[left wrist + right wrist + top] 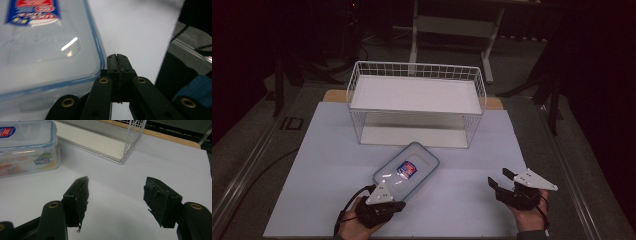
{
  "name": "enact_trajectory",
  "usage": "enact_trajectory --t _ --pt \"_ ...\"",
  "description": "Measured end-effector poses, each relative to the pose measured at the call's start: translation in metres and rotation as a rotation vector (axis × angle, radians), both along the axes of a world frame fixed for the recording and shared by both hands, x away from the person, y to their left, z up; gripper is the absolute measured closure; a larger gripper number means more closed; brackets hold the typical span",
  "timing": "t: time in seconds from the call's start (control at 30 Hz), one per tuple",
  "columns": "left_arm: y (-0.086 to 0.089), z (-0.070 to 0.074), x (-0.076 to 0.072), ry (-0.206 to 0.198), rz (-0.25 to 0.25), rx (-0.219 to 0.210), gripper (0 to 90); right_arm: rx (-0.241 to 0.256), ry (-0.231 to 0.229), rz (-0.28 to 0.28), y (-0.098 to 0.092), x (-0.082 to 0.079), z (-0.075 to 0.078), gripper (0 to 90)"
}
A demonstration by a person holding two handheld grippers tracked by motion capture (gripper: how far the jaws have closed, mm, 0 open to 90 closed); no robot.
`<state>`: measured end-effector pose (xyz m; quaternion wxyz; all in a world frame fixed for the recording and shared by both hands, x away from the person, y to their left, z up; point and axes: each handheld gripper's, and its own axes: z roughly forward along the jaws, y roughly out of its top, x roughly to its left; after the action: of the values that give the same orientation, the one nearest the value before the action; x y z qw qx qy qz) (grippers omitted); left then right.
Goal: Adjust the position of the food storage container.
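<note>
My left hand-held gripper has its jaws pressed together with nothing between them; in the left gripper view the tips sit just beside the near corner of the plastic container, at its blue-edged lid. From the high view, that left hand-held gripper lies at the container's near end, close to the front edge of the bench.

My right hand-held gripper is spread wide, both jaws hovering over bare white surface with nothing between them. In the high view it sits well apart from the container, off to the right.

The container lies slantwise on the bench, lid on, a red and blue label on top; the right gripper view shows coloured contents through its clear wall. Beyond it stands a white wire shelf rack with two tiers, near the far end of the bench.
</note>
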<state>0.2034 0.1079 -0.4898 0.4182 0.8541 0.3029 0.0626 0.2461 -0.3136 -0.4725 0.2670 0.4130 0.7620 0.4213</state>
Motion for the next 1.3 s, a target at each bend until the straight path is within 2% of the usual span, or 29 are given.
enact_trajectory --t 0.27,0.37,0.47,0.6,0.73,0.8,0.87,0.9,0.97,1.1,1.3 --pt "0.026 0.001 0.015 0.005 0.148 0.004 89.8 -0.005 0.005 0.006 0.002 0.001 -0.001 36.2" --pt "0.034 0.001 0.019 0.004 0.188 0.004 89.8 -0.008 0.008 0.013 0.004 0.002 -0.002 36.2" --pt "0.047 0.001 0.026 0.007 0.240 -0.015 89.8 -0.012 0.008 0.021 0.007 0.002 -0.002 36.2" --pt "0.058 0.002 0.031 -0.005 0.286 -0.026 89.8 -0.017 0.010 0.029 0.010 0.003 -0.003 36.2" --pt "0.062 0.003 0.034 -0.011 0.310 -0.031 89.8 -0.019 0.012 0.031 0.012 0.003 -0.003 36.2" --pt "0.068 0.004 0.037 -0.025 0.347 -0.030 89.6 -0.021 0.014 0.036 0.013 0.004 -0.004 36.2" --pt "0.072 0.002 0.041 -0.015 0.381 -0.021 89.2 -0.020 0.016 0.038 0.014 0.004 -0.004 36.2" --pt "0.075 -0.001 0.043 -0.009 0.397 -0.034 88.3 -0.021 0.018 0.039 0.015 0.004 -0.004 36.2" --pt "0.080 -0.003 0.047 0.006 0.414 -0.057 84.2 -0.021 0.019 0.043 0.016 0.005 -0.004 36.2" --pt "0.090 -0.006 0.055 0.039 0.435 -0.139 74.5 -0.021 0.018 0.051 0.019 0.006 -0.004 36.2" --pt "0.094 -0.005 0.062 0.067 0.438 -0.221 48.1 -0.021 0.022 0.063 0.024 0.008 -0.005 36.2"
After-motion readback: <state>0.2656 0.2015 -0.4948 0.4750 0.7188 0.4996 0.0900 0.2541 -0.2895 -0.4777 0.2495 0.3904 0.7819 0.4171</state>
